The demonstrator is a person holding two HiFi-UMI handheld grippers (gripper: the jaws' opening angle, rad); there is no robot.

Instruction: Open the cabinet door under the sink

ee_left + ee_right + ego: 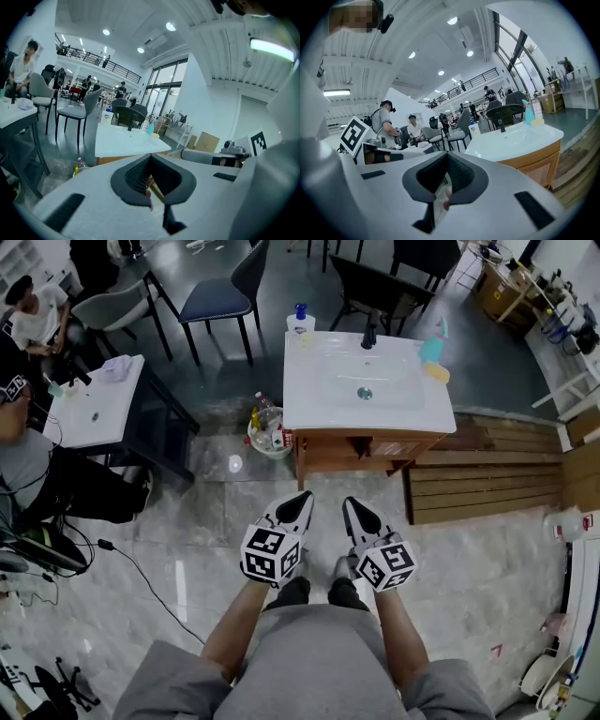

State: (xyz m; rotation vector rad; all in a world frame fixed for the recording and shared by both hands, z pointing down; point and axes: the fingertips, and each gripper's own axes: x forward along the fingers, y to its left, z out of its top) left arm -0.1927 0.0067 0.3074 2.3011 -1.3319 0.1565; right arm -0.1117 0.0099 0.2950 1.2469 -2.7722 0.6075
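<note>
The sink cabinet (361, 448) is brown wood under a white basin top (319, 390) with a black faucet (369, 332). Its front faces me and the doors look closed. My left gripper (304, 497) and right gripper (350, 504) are held side by side over the floor, a short way in front of the cabinet and touching nothing. Both point toward it with jaws together and nothing between them. The left gripper view shows the left gripper (151, 161) with the basin top (126, 140) beyond. The right gripper view shows the right gripper (447, 161) and the cabinet (539, 164) ahead to the right.
A bucket (269, 430) of bottles stands at the cabinet's left foot. Wooden boards (487, 474) lie to its right. A white table (94, 404) with seated people is at the left, and chairs (220, 296) stand behind the sink. A cable (141, 573) trails across the marble floor.
</note>
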